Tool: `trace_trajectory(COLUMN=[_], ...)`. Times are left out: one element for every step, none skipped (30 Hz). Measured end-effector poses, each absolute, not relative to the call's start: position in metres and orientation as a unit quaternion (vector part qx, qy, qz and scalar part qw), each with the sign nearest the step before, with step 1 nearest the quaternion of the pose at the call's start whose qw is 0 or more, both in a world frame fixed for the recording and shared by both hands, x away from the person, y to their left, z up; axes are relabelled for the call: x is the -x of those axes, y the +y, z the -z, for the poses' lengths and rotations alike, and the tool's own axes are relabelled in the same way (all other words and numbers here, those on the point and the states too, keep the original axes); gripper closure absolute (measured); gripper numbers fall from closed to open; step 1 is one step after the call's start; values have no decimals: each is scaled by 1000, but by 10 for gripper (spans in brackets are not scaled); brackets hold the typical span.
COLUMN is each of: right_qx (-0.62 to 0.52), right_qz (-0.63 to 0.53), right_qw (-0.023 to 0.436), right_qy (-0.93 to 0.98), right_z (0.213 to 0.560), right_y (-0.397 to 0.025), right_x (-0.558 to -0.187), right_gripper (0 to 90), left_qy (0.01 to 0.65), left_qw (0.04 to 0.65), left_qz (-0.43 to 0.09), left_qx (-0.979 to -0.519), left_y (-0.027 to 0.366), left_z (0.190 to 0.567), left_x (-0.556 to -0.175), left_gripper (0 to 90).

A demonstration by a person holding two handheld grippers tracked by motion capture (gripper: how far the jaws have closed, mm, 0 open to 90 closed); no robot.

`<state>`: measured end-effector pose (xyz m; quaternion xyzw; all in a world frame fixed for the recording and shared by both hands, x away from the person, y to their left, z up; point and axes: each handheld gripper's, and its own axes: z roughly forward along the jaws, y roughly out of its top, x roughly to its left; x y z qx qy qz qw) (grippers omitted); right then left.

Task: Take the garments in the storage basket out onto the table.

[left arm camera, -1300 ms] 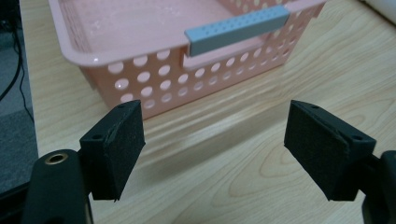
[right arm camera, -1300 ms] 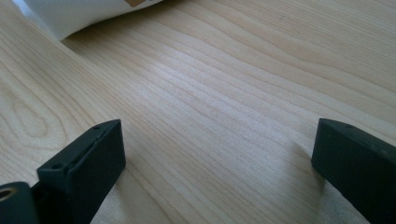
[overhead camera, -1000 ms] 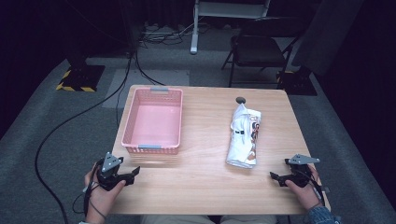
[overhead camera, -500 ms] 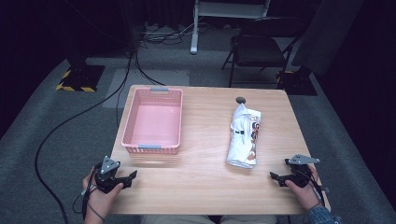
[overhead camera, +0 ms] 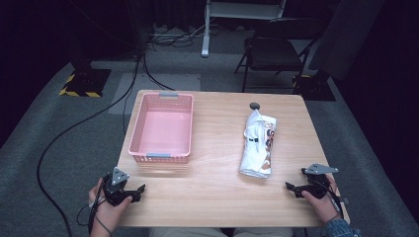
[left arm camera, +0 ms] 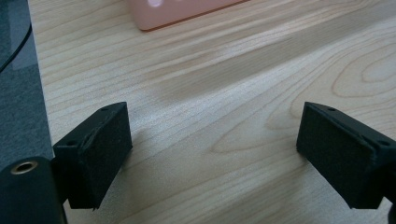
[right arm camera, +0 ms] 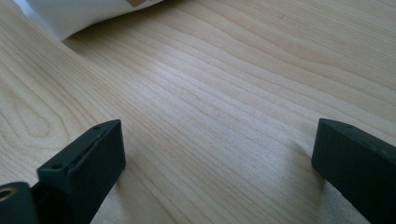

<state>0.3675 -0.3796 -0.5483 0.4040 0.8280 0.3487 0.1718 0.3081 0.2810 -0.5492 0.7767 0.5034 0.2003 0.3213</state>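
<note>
Since a second ago the left gripper [overhead camera: 134, 190] has slid back toward the near corner of the table [overhead camera: 217, 197], further from the pink basket [overhead camera: 162, 129] that sits ahead of its spread, empty jaws. The right gripper [overhead camera: 292, 187] has not moved; its jaws are wide apart too, with the white bag [overhead camera: 258, 143] lying just ahead of them and untouched, well apart from the basket.

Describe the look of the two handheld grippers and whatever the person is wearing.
Both the left gripper and the right gripper are black, each topped by a grey three-cornered plate, with a dark cable trailing back. Their jaws are flat, black, rectangular blocks with small holes along the edge. A blue denim-like cuff shows at the right wrist.
</note>
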Motion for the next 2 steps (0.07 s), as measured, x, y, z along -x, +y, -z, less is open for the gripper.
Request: trace_trajectory(right_qx=[-404, -404], right_qz=[-349, -349], right_qw=[172, 172], right_qy=[828, 828], right_z=[548, 548], right_y=[-380, -380], right_x=[-367, -367], right_gripper=[27, 27], left_qy=[503, 503], left_qw=[321, 321], left_qz=[-200, -199], left_qx=[-777, -777], left_y=[281, 281], left_z=[549, 549], left_x=[-308, -308], left_gripper=[94, 93])
